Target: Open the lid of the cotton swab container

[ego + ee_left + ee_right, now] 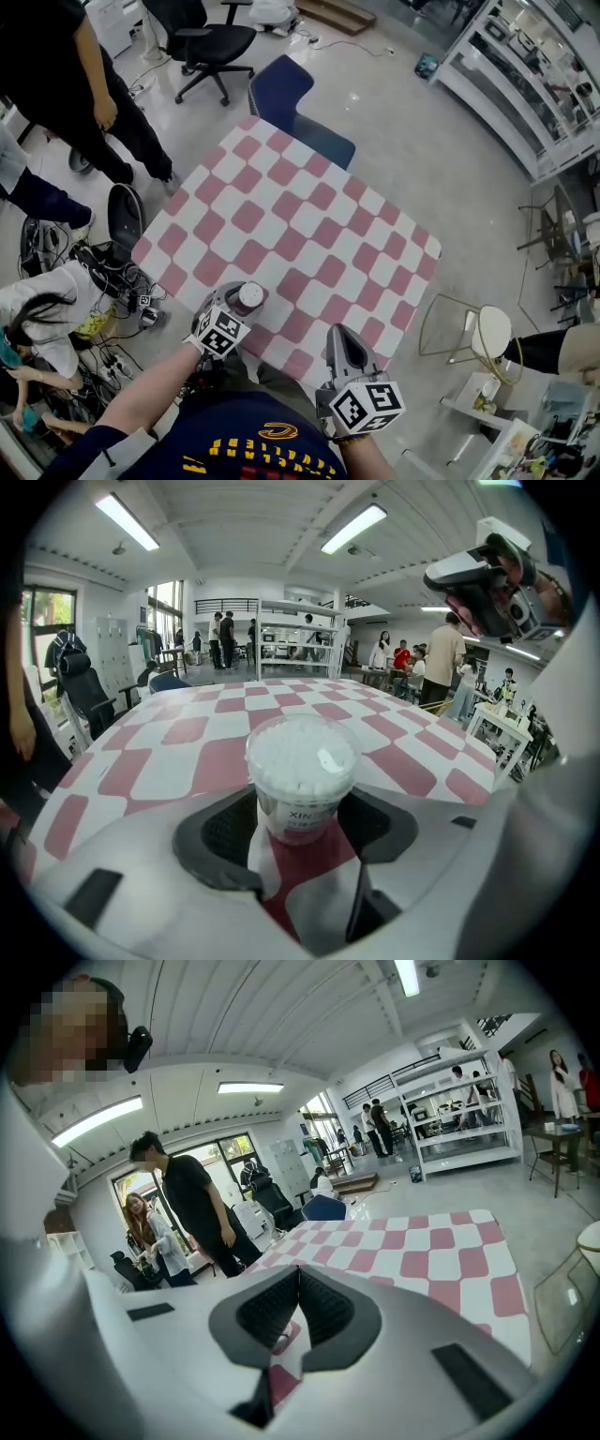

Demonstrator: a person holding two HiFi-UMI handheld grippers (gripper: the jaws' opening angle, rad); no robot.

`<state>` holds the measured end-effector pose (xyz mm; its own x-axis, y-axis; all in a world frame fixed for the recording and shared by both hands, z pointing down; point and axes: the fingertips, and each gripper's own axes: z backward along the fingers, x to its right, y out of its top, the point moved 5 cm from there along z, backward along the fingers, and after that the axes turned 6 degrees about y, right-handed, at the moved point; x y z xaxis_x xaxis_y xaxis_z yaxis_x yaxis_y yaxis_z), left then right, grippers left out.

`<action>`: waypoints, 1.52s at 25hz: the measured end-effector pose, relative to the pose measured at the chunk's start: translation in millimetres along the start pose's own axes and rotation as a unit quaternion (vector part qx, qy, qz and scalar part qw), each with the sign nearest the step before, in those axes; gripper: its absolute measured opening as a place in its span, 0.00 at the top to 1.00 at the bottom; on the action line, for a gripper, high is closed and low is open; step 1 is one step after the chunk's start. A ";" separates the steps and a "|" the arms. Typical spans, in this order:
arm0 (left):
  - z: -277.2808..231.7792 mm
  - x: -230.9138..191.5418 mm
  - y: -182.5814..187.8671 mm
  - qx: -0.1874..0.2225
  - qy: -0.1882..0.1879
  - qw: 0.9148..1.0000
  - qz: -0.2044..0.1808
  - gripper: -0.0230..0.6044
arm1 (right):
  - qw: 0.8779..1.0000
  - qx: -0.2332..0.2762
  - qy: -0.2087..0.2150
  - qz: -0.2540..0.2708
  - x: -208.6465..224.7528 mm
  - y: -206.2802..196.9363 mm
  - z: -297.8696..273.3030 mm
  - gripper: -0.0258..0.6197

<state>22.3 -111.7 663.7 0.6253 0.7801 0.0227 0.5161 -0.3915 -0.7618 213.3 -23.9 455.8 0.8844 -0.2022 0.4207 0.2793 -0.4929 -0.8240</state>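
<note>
Cotton swab container (249, 297) sits low and left of centre in the head view, upright on the checked surface (309, 216), close to its near edge; clear lid (302, 752) still on, packed swabs visible under it; left gripper (239, 305) has its fingers spread wide on either side of the container body, pads just beside the walls but I don't read them as pressing, so not a grip yet; right gripper (343, 339) is at lower centre-right over the near edge, well apart from the container, fingers closed pad to pad with nothing between them; I judge the task barely started, lid untouched; risks from here: I close the left fingers off-centre and the light tub tips or skids toward the near edge; I squeeze too hard and the thin plastic wall buckles, maybe popping the lid uncontrolled and scattering swabs; right fingers have to open before they can take the lid, and coming in closed would just knock it; if the left hold is weak when I pull, the whole container lifts with the lid instead of opening.
</note>
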 end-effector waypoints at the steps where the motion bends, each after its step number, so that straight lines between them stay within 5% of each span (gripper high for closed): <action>1: -0.6 -0.4 0.5 0.001 -0.002 1.000 0.001 0.54 | 1.000 -0.001 -0.001 0.001 0.5 0.0 -0.6 0.94; 13: 27.4 -9.2 8.3 0.016 -0.040 0.999 -0.016 0.55 | 0.999 -0.009 0.033 0.031 -9.7 12.2 -28.5 0.94; 20: 67.9 -20.1 28.8 0.008 -0.074 0.997 -0.019 0.55 | 0.989 -0.031 0.106 0.100 -30.3 36.1 -54.7 0.94; 27: 113.6 -38.0 75.8 0.052 -0.076 0.995 -0.050 0.55 | 0.948 -0.053 0.217 0.227 -83.4 54.5 -79.7 0.94; 31: 143.2 -34.7 104.0 0.036 -0.083 0.995 -0.044 0.55 | 0.925 -0.055 0.276 0.257 -115.8 66.4 -86.0 0.93; 38: 181.2 -20.0 135.3 0.013 -0.131 0.991 -0.018 0.55 | 0.874 -0.089 0.376 0.296 -162.3 80.5 -78.5 0.68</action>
<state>-26.4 -91.9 442.9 0.4316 0.8947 -0.1152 0.5182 -0.3505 -0.7802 62.9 -97.2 351.0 0.3397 -0.9319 0.1269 -0.2654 -0.2244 -0.9376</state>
